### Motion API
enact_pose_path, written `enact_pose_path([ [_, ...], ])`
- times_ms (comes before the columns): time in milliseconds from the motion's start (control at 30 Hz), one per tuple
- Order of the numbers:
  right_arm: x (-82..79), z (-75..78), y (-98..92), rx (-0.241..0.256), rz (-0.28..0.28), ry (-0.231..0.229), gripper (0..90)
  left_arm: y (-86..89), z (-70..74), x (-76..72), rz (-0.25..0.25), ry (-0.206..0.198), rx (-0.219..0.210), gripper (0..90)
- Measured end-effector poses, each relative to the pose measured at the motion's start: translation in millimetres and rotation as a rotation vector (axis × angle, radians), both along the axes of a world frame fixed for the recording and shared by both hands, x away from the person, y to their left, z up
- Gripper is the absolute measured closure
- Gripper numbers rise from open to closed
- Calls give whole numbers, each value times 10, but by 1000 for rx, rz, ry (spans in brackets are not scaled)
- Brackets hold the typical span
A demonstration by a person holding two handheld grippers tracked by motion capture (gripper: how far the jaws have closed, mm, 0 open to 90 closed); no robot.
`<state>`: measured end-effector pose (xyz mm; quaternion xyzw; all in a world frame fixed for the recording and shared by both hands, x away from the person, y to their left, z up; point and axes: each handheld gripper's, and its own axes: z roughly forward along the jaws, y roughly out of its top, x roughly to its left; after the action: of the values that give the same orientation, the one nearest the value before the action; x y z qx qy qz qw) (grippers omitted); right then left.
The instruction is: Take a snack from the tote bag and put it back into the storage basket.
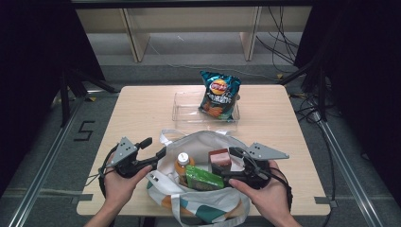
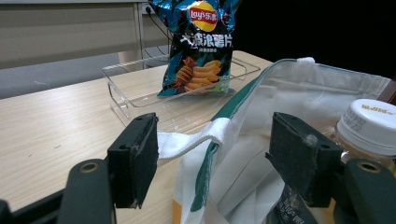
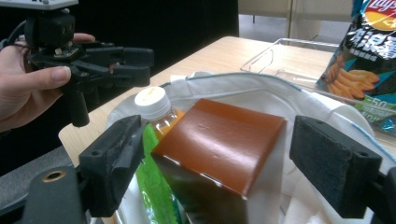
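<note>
A white tote bag (image 1: 208,142) with green and orange trim lies open at the near middle of the table. Inside it are a white-capped bottle (image 1: 182,161) of orange drink, a green packet (image 1: 203,178) and a brown box (image 1: 220,157). My left gripper (image 1: 153,147) is open at the bag's left rim. In the left gripper view its jaws stand either side of the white handle (image 2: 187,142), with the bottle (image 2: 373,126) just right of them. My right gripper (image 1: 230,164) is open, and its jaws flank the brown box (image 3: 224,140) without touching it.
A blue bag of crisps (image 1: 218,94) leans upright in a clear plastic tray (image 1: 184,111) at the far middle of the wooden table (image 1: 142,113). Bare tabletop lies left and right of the tote. Dark stands and cables border the table.
</note>
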<state>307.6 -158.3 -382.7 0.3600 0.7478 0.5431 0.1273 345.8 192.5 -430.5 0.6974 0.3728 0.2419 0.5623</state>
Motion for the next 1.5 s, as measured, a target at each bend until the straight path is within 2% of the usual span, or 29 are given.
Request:
enact_pose_path([
  [100,6,-9,35,-18,-8,8,169,5,-1,1,-1,1,4,324],
  [133,30,-20,36,-34,3,-6,166,5,-1,1,-1,1,4,324],
  [167,35,-31,44,-32,-8,0,163,4,-7,9,-8,-5,-6,324],
  [267,23,-56,77,-28,-25,13,158,8,-4,2,1,4,1,324],
  [300,38,-71,84,-42,-20,-2,155,9,-7,7,-2,3,3,324],
  [333,26,-79,97,-42,-31,16,149,8,-7,6,-2,4,3,324],
  [400,33,-102,111,-59,-35,2,140,7,-6,6,-4,2,3,324],
  [467,31,-107,126,-50,-26,18,132,8,-4,2,-2,4,6,324],
  [500,48,-123,122,-68,-8,-6,133,9,-7,5,-4,4,6,324],
  [533,34,-119,144,-55,-26,14,133,9,-9,7,-4,5,6,324],
  [633,51,-128,160,-76,-32,-3,131,9,-8,6,-4,4,5,324],
  [667,19,-114,180,-60,-45,33,130,9,-6,4,-3,3,2,324],
  [700,37,-122,189,-50,-44,6,130,9,-6,4,-3,3,2,324],
  [767,41,-129,187,-65,-61,18,132,12,-8,5,-5,3,5,324],
  [833,60,-136,173,-86,-43,0,139,9,-7,5,-6,4,8,324],
  [933,59,-145,174,-87,-72,-7,162,9,-5,2,-5,3,9,324],
  [1067,59,-144,166,-98,-59,-20,200,9,-10,6,-6,5,8,323],
  [1133,50,-121,137,-126,-72,-59,227,9,-9,5,-7,4,9,323],
  [1167,48,-122,141,-119,-63,-48,235,9,-7,5,-5,2,8,323],
  [1200,55,-112,117,-140,-68,-81,259,9,-7,5,-5,2,8,323],
  [1233,47,-103,106,-148,-68,-86,282,9,-6,4,-5,4,10,323],
  [1300,24,-101,122,-118,-85,-71,319,7,-8,3,-6,4,11,323],
  [1333,26,-97,109,-131,-90,-92,334,7,-8,3,-6,3,10,323],
  [1367,12,-95,118,-121,-98,-85,343,7,-6,3,-6,3,10,323],
  [1400,10,-80,97,-138,-88,-75,348,8,-5,3,-6,3,10,323],
  [1500,36,-76,72,-158,-88,-99,350,9,-7,3,-6,3,10,323],
])
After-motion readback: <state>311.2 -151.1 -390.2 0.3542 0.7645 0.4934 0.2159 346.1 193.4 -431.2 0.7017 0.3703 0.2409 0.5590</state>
